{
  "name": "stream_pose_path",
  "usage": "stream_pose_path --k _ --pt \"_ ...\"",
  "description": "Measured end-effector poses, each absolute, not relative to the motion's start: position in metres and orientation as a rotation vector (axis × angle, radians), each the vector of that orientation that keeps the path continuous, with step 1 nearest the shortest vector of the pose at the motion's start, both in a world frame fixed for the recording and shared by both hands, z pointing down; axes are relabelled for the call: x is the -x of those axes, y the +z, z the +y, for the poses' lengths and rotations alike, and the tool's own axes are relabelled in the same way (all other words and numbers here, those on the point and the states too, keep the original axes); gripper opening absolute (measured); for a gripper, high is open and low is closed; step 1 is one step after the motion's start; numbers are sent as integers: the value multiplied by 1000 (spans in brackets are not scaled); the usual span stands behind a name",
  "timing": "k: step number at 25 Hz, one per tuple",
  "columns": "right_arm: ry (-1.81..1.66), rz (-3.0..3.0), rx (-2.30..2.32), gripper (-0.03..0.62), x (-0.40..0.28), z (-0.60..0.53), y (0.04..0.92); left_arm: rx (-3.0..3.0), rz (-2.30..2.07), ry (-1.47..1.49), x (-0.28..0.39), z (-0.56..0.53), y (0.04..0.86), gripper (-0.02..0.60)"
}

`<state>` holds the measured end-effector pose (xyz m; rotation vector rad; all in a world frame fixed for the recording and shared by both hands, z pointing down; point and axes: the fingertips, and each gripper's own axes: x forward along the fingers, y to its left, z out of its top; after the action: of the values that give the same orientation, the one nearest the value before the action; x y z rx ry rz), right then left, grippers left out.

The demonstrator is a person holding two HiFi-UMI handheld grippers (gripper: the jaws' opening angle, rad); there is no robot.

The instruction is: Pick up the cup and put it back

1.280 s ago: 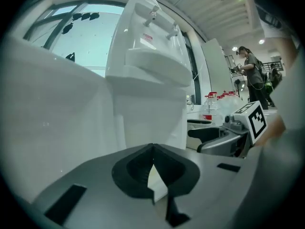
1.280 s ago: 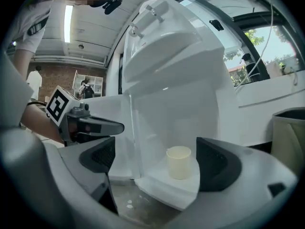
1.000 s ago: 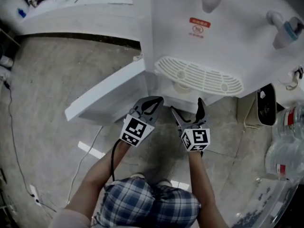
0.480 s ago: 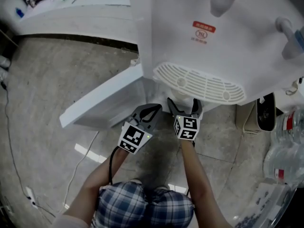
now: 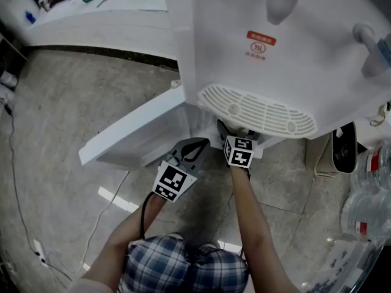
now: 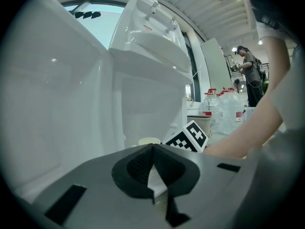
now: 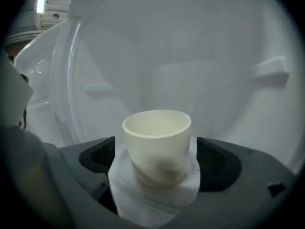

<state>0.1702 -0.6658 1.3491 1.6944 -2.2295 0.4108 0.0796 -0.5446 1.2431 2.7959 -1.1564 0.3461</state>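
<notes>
**A:** ok so where's the cup at right now?

**B:** Standing upright on a little white ledge inside the bottom compartment of the water dispenser. It's close to the ledge's front edge, tucked under the drip grille. Cream-coloured, looks empty to me.

**A:** grabbed?

**B:** Nope, not as far as I can see. The right gripper is pushed in with one jaw on each side of the cup, spread wide, with a sliver of gap on both sides. So the cup's bracketed, not held.

**A:** and the other one?

**B:** The left gripper hangs just outside by the open door, jaws pressed together on nothing.

**A:** so which step is that?

**B:** Reads to me as the end of the reach-in, with the pick-up not yet done. imo the next move is a gentle squeeze low on the cup wall, kept level. Then lift it just clear of the ledge and draw straight back, so the rim doesn't clip the compartment's top. It looks light, so a hard clamp could tip it.
</notes>
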Motion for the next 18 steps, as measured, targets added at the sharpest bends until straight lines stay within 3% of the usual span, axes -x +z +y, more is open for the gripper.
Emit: stream_pose_path --k 5,6,8,18 --pt "407 -2209 -1660 523 -168 -669 1353 -2792 -1155 338 -80 -544 1242 25" --pt "406 -2204 -1659 506 -169 -669 1352 -2793 -1154 337 -80 -543 1242 25" --pt "407 -2198 -1646 410 -171 -669 1352 -2790 -1151 334 -81 -543 1242 25" --pt "378 -2240 -1652 407 -178 -641 1338 -2785 -1155 314 -82 -540 1238 25"
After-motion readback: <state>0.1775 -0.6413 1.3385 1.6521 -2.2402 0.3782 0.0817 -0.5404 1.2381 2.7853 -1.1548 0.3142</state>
